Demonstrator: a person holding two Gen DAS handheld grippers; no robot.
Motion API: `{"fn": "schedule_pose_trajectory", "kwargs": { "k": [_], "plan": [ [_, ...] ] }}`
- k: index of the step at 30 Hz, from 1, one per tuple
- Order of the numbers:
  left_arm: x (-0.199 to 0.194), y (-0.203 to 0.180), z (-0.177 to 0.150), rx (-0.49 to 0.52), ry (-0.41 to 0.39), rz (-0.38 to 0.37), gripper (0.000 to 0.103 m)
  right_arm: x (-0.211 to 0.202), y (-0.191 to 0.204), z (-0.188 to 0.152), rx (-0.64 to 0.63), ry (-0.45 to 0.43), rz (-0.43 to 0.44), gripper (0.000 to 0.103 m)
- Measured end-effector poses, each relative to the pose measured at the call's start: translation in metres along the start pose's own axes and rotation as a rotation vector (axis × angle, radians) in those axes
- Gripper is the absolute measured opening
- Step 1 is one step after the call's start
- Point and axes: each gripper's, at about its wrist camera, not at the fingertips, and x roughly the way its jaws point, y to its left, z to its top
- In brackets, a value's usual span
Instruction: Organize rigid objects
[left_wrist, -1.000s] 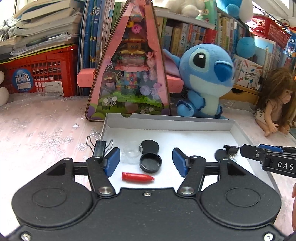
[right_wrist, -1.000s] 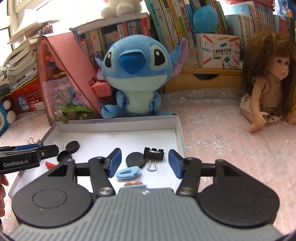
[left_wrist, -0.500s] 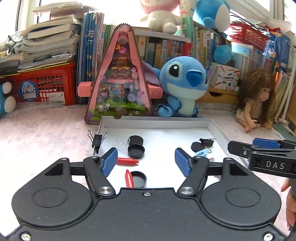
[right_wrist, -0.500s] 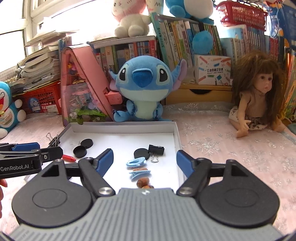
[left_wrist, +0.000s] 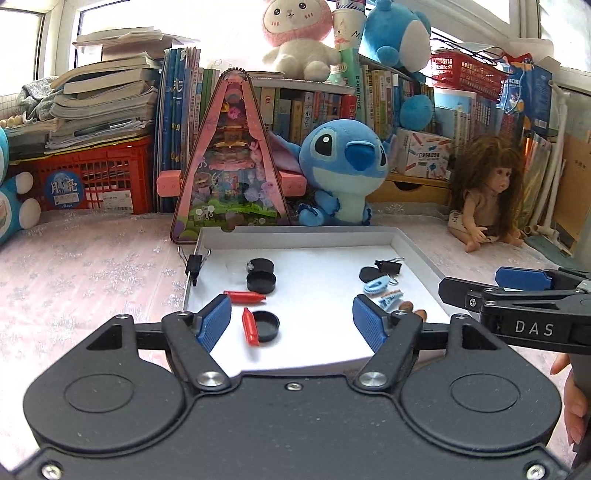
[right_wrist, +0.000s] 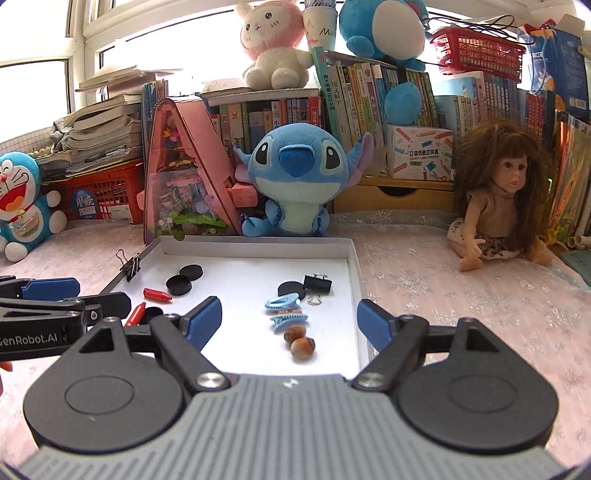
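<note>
A shallow white tray (left_wrist: 413, 245) (right_wrist: 354, 258) lies on the pink cloth. It holds two red crayons (left_wrist: 243, 297) (right_wrist: 157, 294), black caps (left_wrist: 261, 281) (right_wrist: 179, 285), a black disc (right_wrist: 291, 290), a black binder clip (right_wrist: 317, 284), two blue hair clips (right_wrist: 281, 303) (left_wrist: 376, 285) and two brown nuts (right_wrist: 303, 347). Another binder clip (left_wrist: 194, 264) (right_wrist: 131, 266) grips the tray's left rim. My left gripper (left_wrist: 291, 321) is open and empty above the tray's near left part. My right gripper (right_wrist: 290, 319) is open and empty above the near right part.
A blue Stitch plush (left_wrist: 343, 170) and a pink triangular toy case (left_wrist: 231, 162) stand behind the tray. A doll (right_wrist: 498, 206) sits at the right. A red crate (left_wrist: 96, 177), books and a Doraemon plush (right_wrist: 22, 206) line the back.
Both grippers have pulled back and up from the tray, so more of the tray and shelf shows. Both stay open and empty.
</note>
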Motion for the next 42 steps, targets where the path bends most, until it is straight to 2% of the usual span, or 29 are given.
{"fn": "schedule_pose_trajectory", "kwargs": {
  "k": [9,13,21,27,31,33,39,42],
  "plan": [
    [-0.01,-0.004,-0.035,0.049,0.006,0.01,0.073,-0.013,-0.004,-0.033,-0.002,0.005,-0.038,0.093],
    [-0.006,-0.004,-0.054,0.053,0.045,0.019,0.074,-0.012,0.0,-0.049,-0.041,0.032,-0.047,0.093],
    [0.01,0.0,-0.081,0.032,0.116,0.031,0.074,0.004,0.001,-0.07,-0.03,0.111,-0.058,0.094],
    [0.016,0.0,-0.083,0.033,0.12,0.048,0.075,0.013,0.006,-0.077,-0.051,0.138,-0.06,0.094],
    [0.018,0.0,-0.081,0.041,0.124,0.077,0.075,0.017,0.007,-0.077,-0.062,0.151,-0.057,0.098],
    [0.019,0.001,-0.08,0.045,0.126,0.114,0.077,0.018,0.007,-0.077,-0.069,0.157,-0.069,0.103],
    [0.023,0.004,-0.081,0.045,0.135,0.109,0.084,0.022,0.0,-0.078,-0.032,0.181,-0.049,0.103],
    [0.026,0.004,-0.081,0.049,0.144,0.1,0.092,0.023,-0.002,-0.078,-0.02,0.186,-0.042,0.103]
  ]
}}
